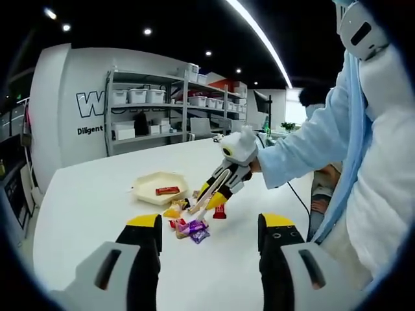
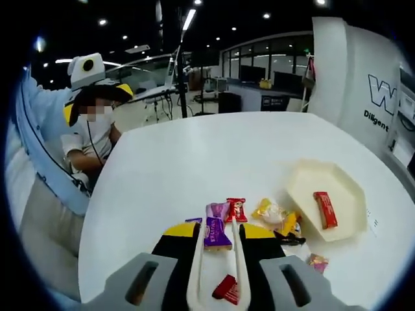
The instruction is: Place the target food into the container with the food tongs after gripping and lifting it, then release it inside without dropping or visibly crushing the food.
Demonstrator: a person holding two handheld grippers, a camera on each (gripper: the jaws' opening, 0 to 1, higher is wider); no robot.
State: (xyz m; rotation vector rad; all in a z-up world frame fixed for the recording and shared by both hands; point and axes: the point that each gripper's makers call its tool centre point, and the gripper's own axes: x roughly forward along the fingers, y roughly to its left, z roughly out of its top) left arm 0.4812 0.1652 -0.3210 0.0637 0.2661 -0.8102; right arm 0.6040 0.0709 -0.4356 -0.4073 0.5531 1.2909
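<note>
1. A purple-wrapped candy [image 2: 216,233] sits pinched between the tips of the white food tongs [image 2: 216,272], seen in the right gripper view; it lies close over the white table [image 2: 214,155], and I cannot tell whether it is lifted clear of the surface.
2. The right gripper [image 2: 217,243] has its yellow-tipped jaws closed in on the two arms of the tongs, squeezing them so the tips meet on the candy. In the left gripper view this same gripper [image 1: 217,188] reaches in from the right, angled down toward the sweets, with the tongs [image 1: 198,208] sticking out below it.
3. The container, a cream hexagonal tray [image 2: 305,178], stands to the right of the purple candy in the right gripper view and apart from it. One red-wrapped bar [image 2: 325,209] already lies inside the tray.
4. Between the purple candy and the tray lie loose sweets: a red-wrapped piece [image 2: 235,208] just beside the candy, then a yellow-wrapped one [image 2: 270,211] nearer the tray. Another red wrapper [image 2: 226,289] lies on the table under the tongs' arms, nearer the camera than the candy.
5. In the left gripper view the tray [image 1: 159,186] sits beyond the heap of sweets [image 1: 188,223], and the red bar [image 1: 167,190] shows inside it.
6. The left gripper [image 1: 211,236] hangs over the table on the near side of the heap, jaws wide apart and holding nothing.
7. A person's pale blue sleeve [image 1: 305,146] leads to the right gripper. Behind the tray stands a metal shelving rack [image 1: 175,110] with white bins.
</note>
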